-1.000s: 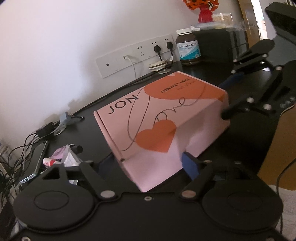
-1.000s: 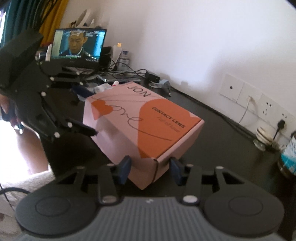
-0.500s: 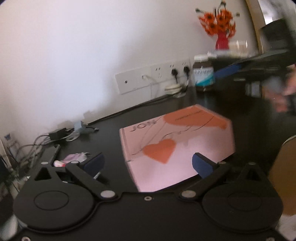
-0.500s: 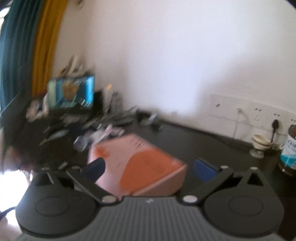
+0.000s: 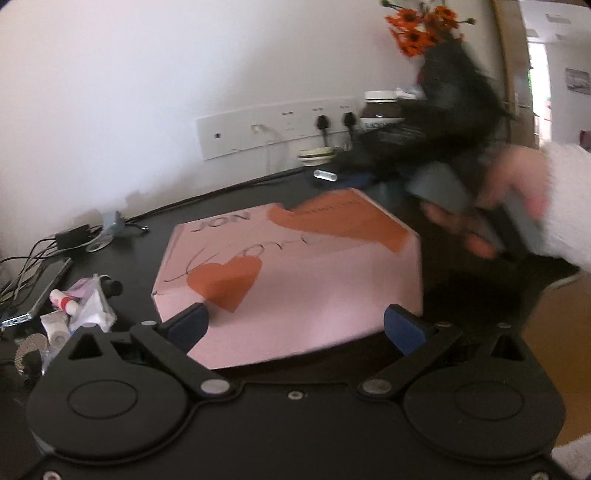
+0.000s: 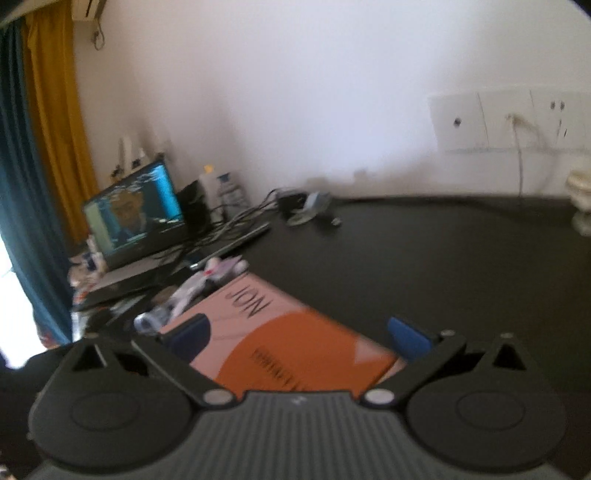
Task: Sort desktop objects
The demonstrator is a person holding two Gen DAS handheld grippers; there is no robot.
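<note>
A pink box (image 5: 288,266) with orange hearts and "JON" lettering lies flat on the black desk (image 5: 461,295). In the left wrist view my left gripper (image 5: 295,326) stands open at the box's near edge, its blue pads (image 5: 188,325) wide apart and not pressing on it. In the right wrist view the same pink box (image 6: 280,332) sits low between the spread fingers of my right gripper (image 6: 299,336), which is open and clear of it. A person's hand (image 5: 517,199) in a white sleeve holds a blurred black tool at the right.
A lit laptop (image 6: 136,214) with cables stands at the desk's far left. Small packets and tubes (image 5: 81,306) and a phone (image 5: 40,291) lie left of the box. A socket panel (image 5: 277,129), a brown bottle (image 5: 380,110) and orange flowers (image 5: 417,22) line the wall.
Both grippers were shut on the box's corners with the box tilted. Both have let go and opened, the box now lies flat, and the right gripper has swung away sideways.
</note>
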